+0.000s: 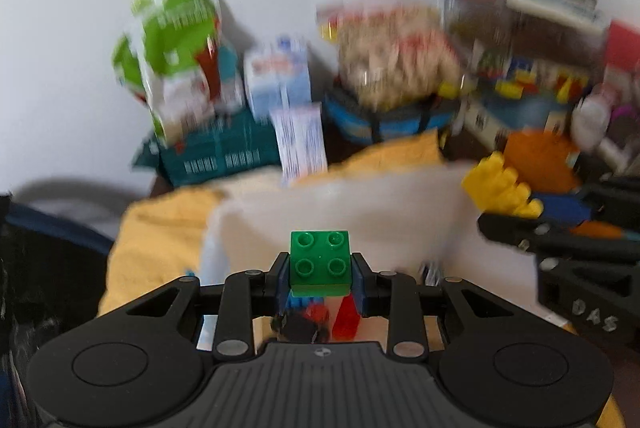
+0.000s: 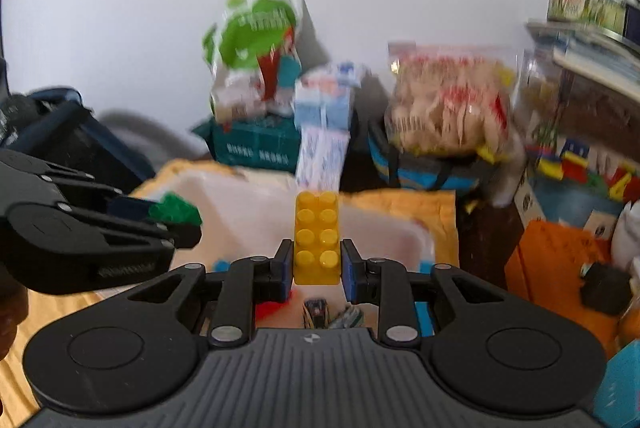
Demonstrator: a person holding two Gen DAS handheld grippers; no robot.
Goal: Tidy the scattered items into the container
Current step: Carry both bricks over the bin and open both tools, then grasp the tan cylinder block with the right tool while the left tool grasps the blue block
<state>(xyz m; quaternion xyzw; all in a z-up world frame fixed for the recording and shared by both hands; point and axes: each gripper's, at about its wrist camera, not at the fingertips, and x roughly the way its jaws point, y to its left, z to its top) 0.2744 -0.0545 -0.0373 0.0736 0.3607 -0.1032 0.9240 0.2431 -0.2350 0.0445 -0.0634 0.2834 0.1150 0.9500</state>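
My left gripper [image 1: 320, 274] is shut on a green four-stud brick [image 1: 320, 264], held above a white container [image 1: 360, 212]. It also shows at the left of the right wrist view [image 2: 176, 216]. My right gripper [image 2: 317, 264] is shut on a yellow eight-stud brick [image 2: 316, 240], also above the white container [image 2: 256, 204]. The yellow brick shows at the right of the left wrist view [image 1: 500, 188]. Below the fingers lie red pieces [image 1: 346, 318], a dark toy [image 1: 298, 328] and small toy cars [image 2: 316, 312]. Both views are blurred.
The container sits on a yellow cloth [image 1: 160, 228]. Behind it stand a green snack bag [image 1: 172, 48], a teal crate [image 1: 224, 148], a blue-white carton [image 1: 280, 76], a bag of crackers [image 2: 448, 100] and a tub of bricks [image 2: 576, 184]. An orange box [image 2: 552, 264] is on the right.
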